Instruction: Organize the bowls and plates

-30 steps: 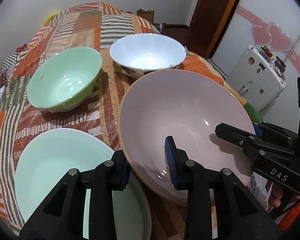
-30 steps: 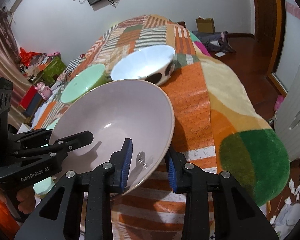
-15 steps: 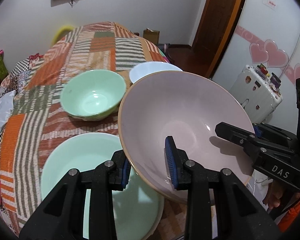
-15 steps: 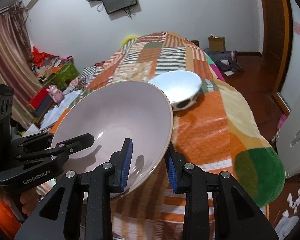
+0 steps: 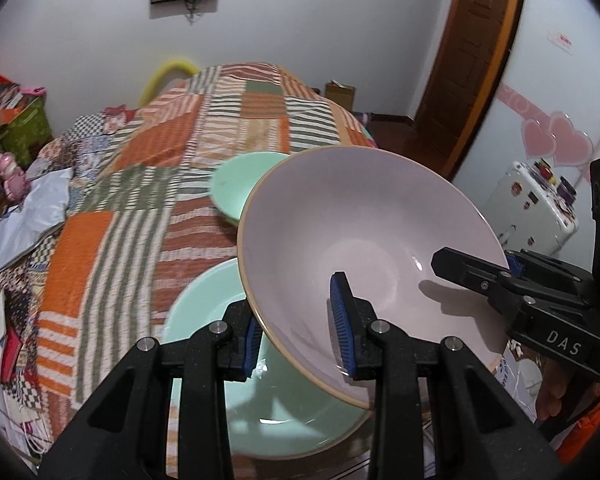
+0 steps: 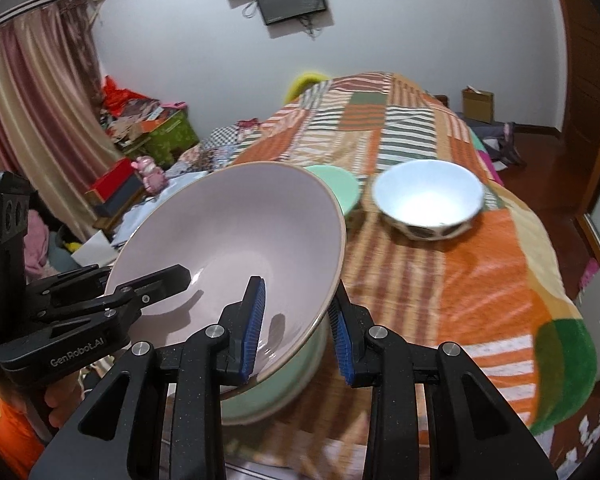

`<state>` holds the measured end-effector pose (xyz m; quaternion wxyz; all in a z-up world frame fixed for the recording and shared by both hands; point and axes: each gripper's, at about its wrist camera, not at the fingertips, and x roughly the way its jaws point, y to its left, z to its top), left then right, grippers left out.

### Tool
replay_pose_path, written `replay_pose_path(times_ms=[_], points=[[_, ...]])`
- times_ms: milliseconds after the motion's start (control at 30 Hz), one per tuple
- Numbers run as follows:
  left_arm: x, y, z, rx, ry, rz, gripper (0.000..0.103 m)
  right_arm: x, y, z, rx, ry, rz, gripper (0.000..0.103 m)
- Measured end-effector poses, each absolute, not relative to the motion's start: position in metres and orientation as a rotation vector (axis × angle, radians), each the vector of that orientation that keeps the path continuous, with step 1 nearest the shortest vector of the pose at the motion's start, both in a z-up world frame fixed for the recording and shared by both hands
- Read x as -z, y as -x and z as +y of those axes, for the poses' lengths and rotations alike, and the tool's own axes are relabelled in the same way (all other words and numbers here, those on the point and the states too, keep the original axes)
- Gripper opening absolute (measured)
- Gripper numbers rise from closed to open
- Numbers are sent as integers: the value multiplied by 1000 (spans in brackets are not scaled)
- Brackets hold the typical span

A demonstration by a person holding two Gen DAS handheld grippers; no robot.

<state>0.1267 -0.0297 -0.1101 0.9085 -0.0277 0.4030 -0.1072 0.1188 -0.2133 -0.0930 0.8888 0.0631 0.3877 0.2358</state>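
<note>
Bed (image 5: 112, 248) with patchwork blanket is carrying everything. Large pink bowl (image 5: 364, 232) is hanging tilted over the big green plate (image 5: 204, 320), its near edge lowest. Left gripper (image 5: 296, 332) fingers are clamped on its near-left rim, right gripper (image 6: 296, 324) fingers are clamped on the opposite rim, one pad inside and one outside each.

Risk, judging from the tilt: both grips are pinching only thin glazed rim, so uneven lowering could be letting the bowl slip or clack hard onto the plate and chip it.

Count: one pink bowl, one green plate beneath it, one small green bowl (image 5: 240, 188) beyond it, one white bowl (image 6: 428, 198) right of that. Two grippers.
</note>
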Motion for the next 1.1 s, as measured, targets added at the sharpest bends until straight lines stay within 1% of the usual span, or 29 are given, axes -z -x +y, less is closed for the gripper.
replay_pose_path(times_ms=[633, 1100], points=[[116, -86, 76, 51, 167, 813, 32, 95, -111, -116, -650, -43, 828, 29], [131, -69, 144, -65, 207, 828, 32, 112, -110, -52, -736, 27, 884, 29]])
